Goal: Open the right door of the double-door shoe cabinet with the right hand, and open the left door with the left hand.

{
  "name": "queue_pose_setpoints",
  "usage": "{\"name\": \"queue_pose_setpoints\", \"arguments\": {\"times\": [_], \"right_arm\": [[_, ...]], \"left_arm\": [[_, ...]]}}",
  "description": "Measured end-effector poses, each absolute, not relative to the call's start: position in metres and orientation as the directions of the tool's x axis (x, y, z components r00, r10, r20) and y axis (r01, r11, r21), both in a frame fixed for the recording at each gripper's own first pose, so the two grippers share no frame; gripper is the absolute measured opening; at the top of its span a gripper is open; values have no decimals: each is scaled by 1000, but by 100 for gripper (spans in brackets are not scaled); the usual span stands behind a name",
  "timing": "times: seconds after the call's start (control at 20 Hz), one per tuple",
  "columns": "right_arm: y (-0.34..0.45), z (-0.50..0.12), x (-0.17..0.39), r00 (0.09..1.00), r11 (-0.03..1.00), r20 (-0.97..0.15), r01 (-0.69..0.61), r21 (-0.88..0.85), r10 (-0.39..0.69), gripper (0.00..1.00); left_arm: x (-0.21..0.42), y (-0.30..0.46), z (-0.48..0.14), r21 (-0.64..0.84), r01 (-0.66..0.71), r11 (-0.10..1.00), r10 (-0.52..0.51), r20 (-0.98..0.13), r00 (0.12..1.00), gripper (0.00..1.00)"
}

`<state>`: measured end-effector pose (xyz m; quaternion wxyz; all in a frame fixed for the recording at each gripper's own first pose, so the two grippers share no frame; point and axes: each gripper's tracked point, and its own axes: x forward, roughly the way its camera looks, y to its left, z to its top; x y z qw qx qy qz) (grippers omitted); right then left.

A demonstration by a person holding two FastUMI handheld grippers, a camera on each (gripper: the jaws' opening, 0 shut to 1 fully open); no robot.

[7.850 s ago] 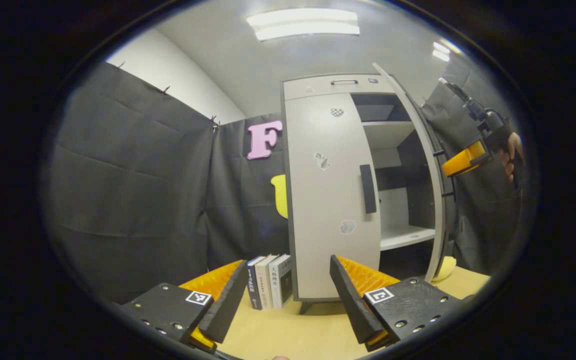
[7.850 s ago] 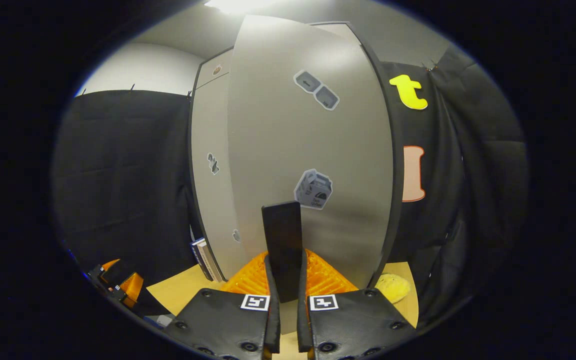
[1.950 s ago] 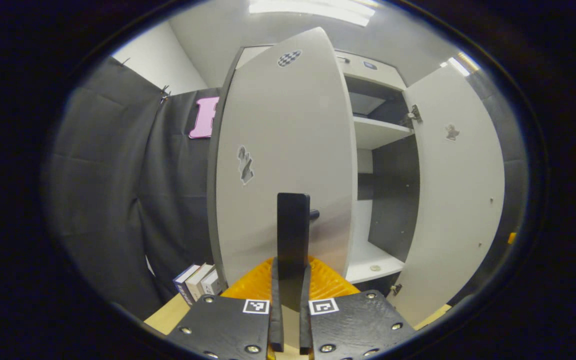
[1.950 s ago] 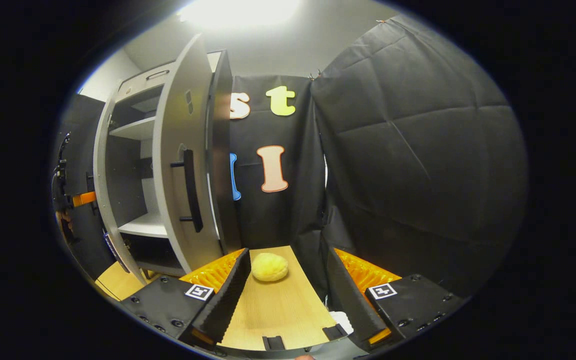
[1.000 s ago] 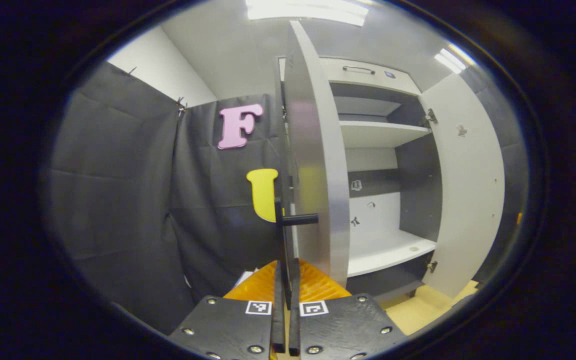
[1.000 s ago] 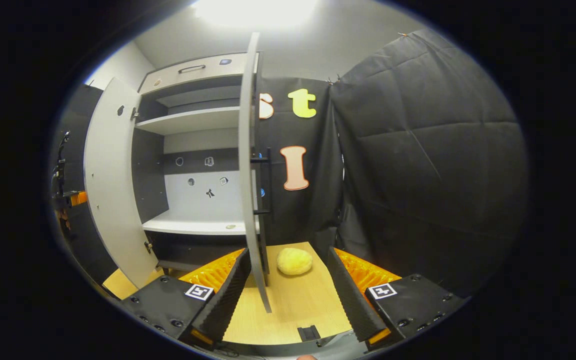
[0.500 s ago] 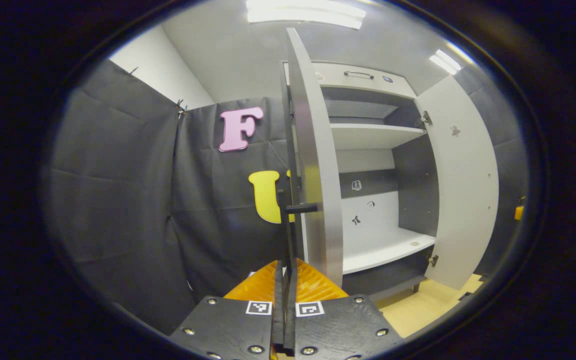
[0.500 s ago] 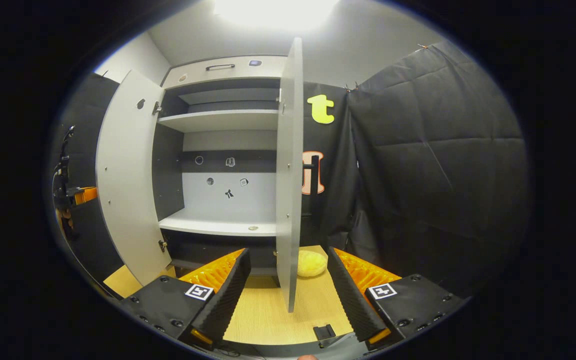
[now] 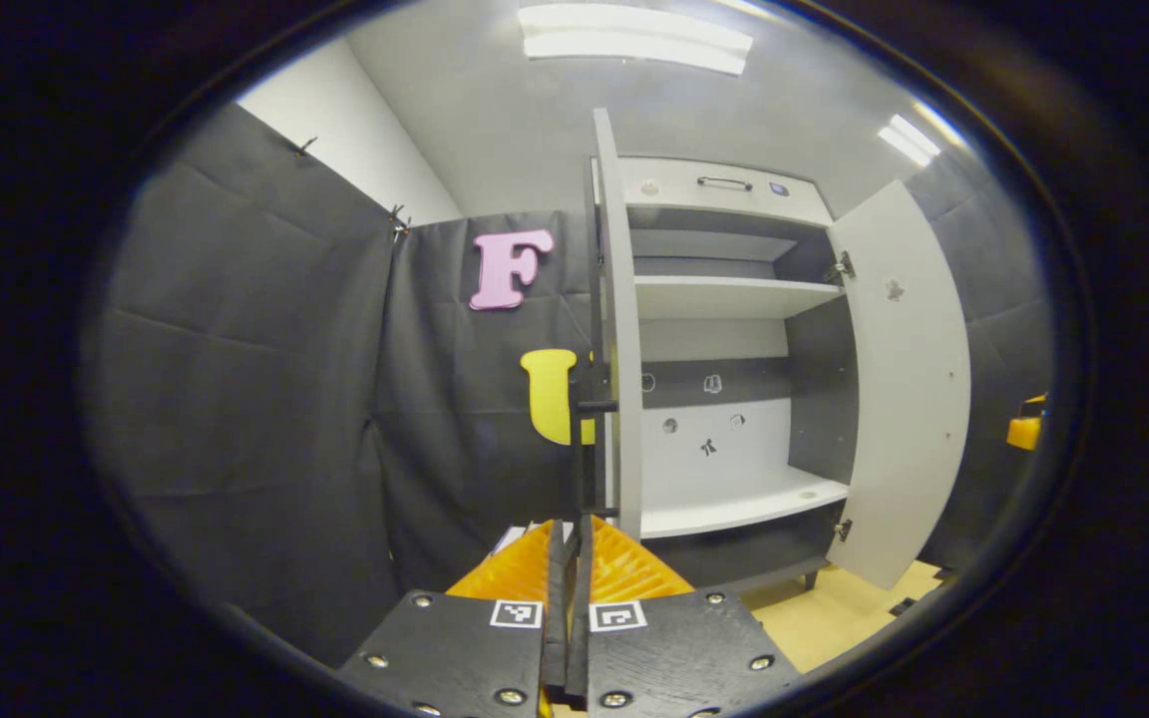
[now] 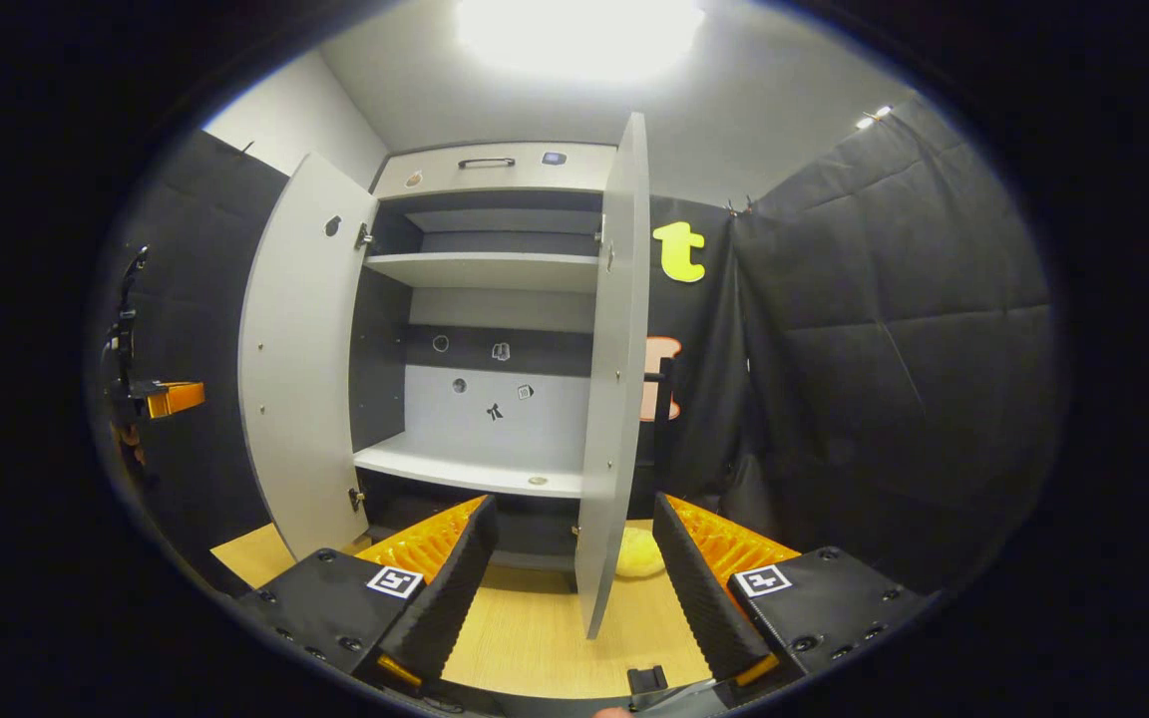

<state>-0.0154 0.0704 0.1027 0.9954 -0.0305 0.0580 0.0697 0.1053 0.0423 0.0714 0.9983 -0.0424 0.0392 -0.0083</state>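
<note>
Two doors stand swung out from the shoe cabinet (image 9: 714, 184), baring its pale shelves.

In the left gripper view, the left door (image 9: 624, 349) is edge-on at the cabinet's left side. Its dark handle (image 9: 582, 449) is on the side facing away from the cabinet. The left claw (image 9: 571, 529) is drawn narrow below it, fingers pinched on the handle's lower end. The right door (image 9: 909, 379) is at the cabinet's right side, its inner face in view. Beyond that door, a small part of the right claw (image 9: 1025, 429) shows.

The right gripper view reverses this. The left door's inner face is at the cabinet's left, with the left claw off beyond it. The right door is nearly edge-on at the cabinet's right, its handle (image 10: 666, 419) behind the edge. The right claw (image 10: 573, 504) is spread wide, holding nothing, clear of the door. This view also takes in the wooden surface (image 10: 535, 638) under the cabinet. A yellow soft lump (image 10: 639, 553) lies on it at the foot of the right door.
</note>
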Motion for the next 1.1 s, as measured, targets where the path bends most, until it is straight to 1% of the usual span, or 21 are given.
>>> {"name": "queue_pose_setpoints", "arguments": {"times": [0.05, 0.1, 0.15, 0.2, 0.25, 0.3, 0.35, 0.4, 0.45, 0.5, 0.55, 0.65, 0.7, 0.85, 0.9, 0.95, 1.0, 1.05, 1.1], "right_arm": [[66, 104, -18, 984, 988, -115, -146, -58, 139, 94], [64, 105, -20, 984, 987, -108, -152, -59, 145, 98], [62, 106, -22, 983, 986, -103, -157, -59, 150, 94], [59, 105, -25, 983, 985, -102, -161, -55, 155, 97], [55, 105, -27, 982, 985, -101, -165, -49, 160, 94], [53, 106, -30, 982, 985, -99, -168, -41, 164, 94], [51, 107, -33, 982, 985, -92, -168, -34, 164, 94], [49, 108, -36, 982, 985, -86, -169, -27, 166, 97], [48, 109, -39, 983, 985, -80, -170, -22, 168, 97], [45, 110, -42, 983, 985, -74, -171, -19, 170, 98], [43, 110, -45, 983, 985, -70, -169, -20, 168, 94], [38, 110, -51, 984, 986, -65, -165, -23, 164, 94], [37, 109, -53, 985, 986, -62, -165, -23, 163, 98], [31, 111, -61, 986, 988, -53, -156, -17, 155, 98], [28, 112, -62, 988, 989, -48, -150, -12, 149, 97], [25, 114, -64, 989, 990, -42, -144, -7, 144, 94], [22, 115, -66, 989, 990, -38, -140, -1, 140, 94], [19, 116, -67, 990, 991, -36, -135, 3, 135, 98], [17, 116, -68, 991, 991, -35, -131, 7, 131, 94]], "left_arm": [[98, 40, 73, -79, 11, 997, -17, -75, 997, 0], [92, 36, 75, -76, 13, 997, -18, -69, 997, 0], [86, 33, 76, -74, 11, 997, -16, -62, 998, 0], [79, 28, 78, -67, 16, 998, -20, -56, 998, 0], [72, 25, 81, -57, 14, 998, -17, -53, 998, 0], [68, 20, 81, -47, 21, 999, -24, -58, 998, 0], [64, 18, 80, -42, 20, 999, -22, -64, 998, 4], [62, 17, 77, -45, 16, 999, -19, -66, 998, 7], [57, 16, 76, -58, 10, 998, -14, -67, 998, 8], [50, 13, 75, -72, 6, 997, -11, -66, 998, 17], [45, 12, 75, -86, -1, 996, -4, -66, 998, 38], [39, 13, 72, -99, -21, 995, 14, -69, 998, 38], [36, 13, 70, -98, -31, 995, 24, -73, 997, 38], [27, 19, 73, -78, -60, 995, 55, -70, 996, 95], [29, 19, 73, -73, -67, 995, 63, -63, 996, 95], [28, 19, 77, -71, -71, 995, 67, -56, 996, 95], [26, 18, 79, -72, -71, 995, 68, -46, 997, 95], [24, 17, 81, -71, -69, 995, 67, -38, 997, 95], [23, 17, 82, -68, -69, 995, 67, -33, 997, 94]]}}
